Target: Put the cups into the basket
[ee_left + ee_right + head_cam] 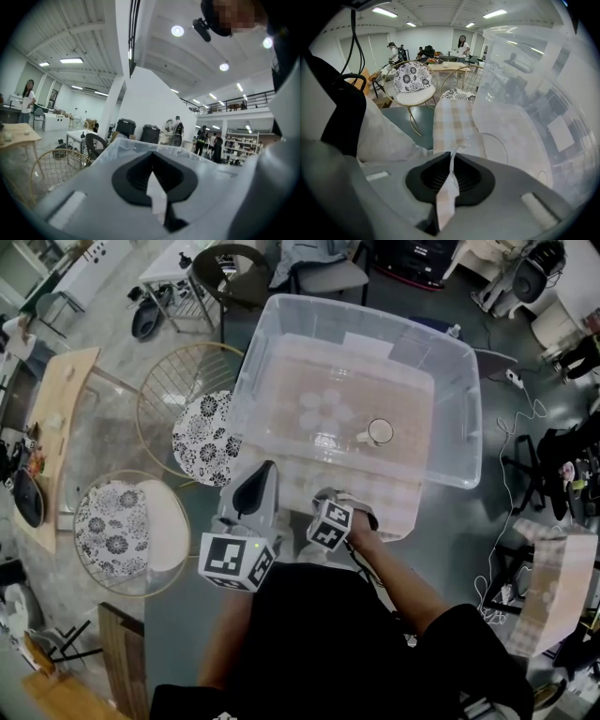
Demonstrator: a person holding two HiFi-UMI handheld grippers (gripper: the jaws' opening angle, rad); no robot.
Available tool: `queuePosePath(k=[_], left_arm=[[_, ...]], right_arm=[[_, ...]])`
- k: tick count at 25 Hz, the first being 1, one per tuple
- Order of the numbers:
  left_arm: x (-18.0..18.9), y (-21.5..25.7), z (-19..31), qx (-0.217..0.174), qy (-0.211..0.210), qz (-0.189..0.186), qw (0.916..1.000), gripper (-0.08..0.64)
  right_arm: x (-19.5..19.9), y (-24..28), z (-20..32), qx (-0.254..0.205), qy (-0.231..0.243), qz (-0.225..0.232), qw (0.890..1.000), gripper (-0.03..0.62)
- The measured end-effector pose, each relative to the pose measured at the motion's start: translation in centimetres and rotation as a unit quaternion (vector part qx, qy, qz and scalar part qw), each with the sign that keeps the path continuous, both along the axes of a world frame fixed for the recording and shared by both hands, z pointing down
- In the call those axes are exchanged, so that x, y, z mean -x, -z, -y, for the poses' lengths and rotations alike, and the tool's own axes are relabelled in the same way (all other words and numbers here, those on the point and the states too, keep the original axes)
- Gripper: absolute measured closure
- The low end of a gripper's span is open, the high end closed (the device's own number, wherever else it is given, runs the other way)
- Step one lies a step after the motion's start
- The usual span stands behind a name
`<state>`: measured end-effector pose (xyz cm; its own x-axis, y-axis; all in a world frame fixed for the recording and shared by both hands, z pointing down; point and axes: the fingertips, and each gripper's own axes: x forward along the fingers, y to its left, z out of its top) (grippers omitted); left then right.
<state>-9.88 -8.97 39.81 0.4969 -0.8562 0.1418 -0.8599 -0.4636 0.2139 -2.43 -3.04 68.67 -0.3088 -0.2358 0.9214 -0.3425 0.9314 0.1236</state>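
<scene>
A large clear plastic bin [281, 343] serves as the basket and stands on a table with a checked cloth [394, 507]. Several clear cups [323, 409] lie inside it, and one cup [380, 432] shows its round rim. My right gripper [452, 157] points steeply down at the bin's near wall [543, 93] and is shut on the thin rim of a clear cup [497, 147]. In the head view only its marker cube [330, 524] shows clearly. My left gripper [151, 159] is held level beside the bin [122, 140], jaws shut with nothing between them.
Two wire-frame chairs with floral cushions [206, 437] [112, 526] stand left of the table. A wooden table [61, 418] lies further left. Cables and equipment [525, 456] crowd the floor at the right. People stand far off in the hall.
</scene>
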Motion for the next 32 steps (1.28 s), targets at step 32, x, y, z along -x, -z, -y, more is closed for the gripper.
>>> queuePosePath(k=[32], left_arm=[[-0.8,0.9,1.3,-0.010,-0.017,-0.006,0.9998,0.554]], right_arm=[[3.0,20.2,0.3,-0.073,-0.032,0.208,0.975,0.569]])
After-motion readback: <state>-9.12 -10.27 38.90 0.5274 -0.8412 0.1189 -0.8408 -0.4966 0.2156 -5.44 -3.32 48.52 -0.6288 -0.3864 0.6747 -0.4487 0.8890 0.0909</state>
